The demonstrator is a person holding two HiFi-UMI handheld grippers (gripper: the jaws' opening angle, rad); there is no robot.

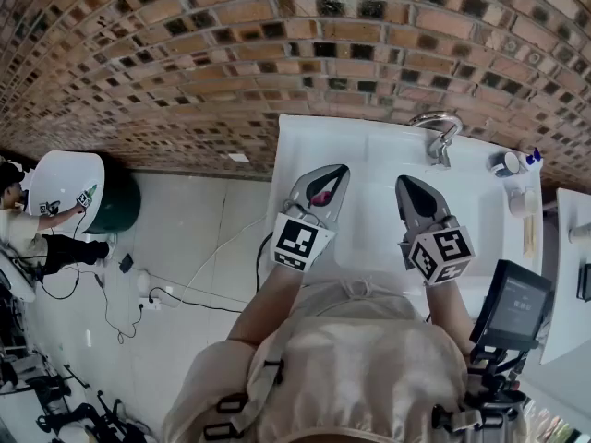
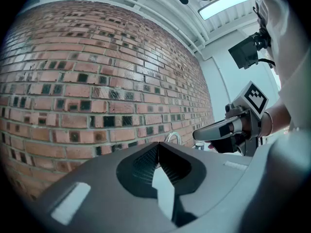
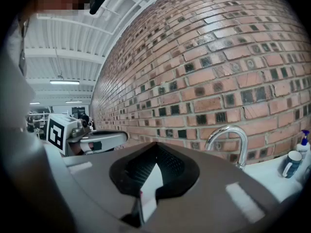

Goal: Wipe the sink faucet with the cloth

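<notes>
The chrome faucet [image 1: 440, 133] curves up at the back of the white sink counter [image 1: 369, 155], against the brick wall. It also shows as faucet [image 3: 228, 137] and, small, as faucet [image 2: 172, 137]. My left gripper [image 1: 338, 172] hovers over the basin with its jaws shut and nothing between the tips [image 2: 158, 145]. A pink patch [image 1: 321, 197] shows in its jaw opening; I cannot tell what it is. My right gripper [image 1: 407, 185] is beside it, nearer the faucet, tips together [image 3: 155, 147] and empty. Both stop short of the faucet. No cloth shows clearly.
A mug [image 1: 506, 162] and a blue-capped bottle [image 1: 534, 158] stand on the counter right of the faucet. A dark screen on a mount [image 1: 512, 303] sits at my right side. Left of the sink, cables lie on the floor [image 1: 166, 247] and a person [image 1: 28, 233] is at another basin.
</notes>
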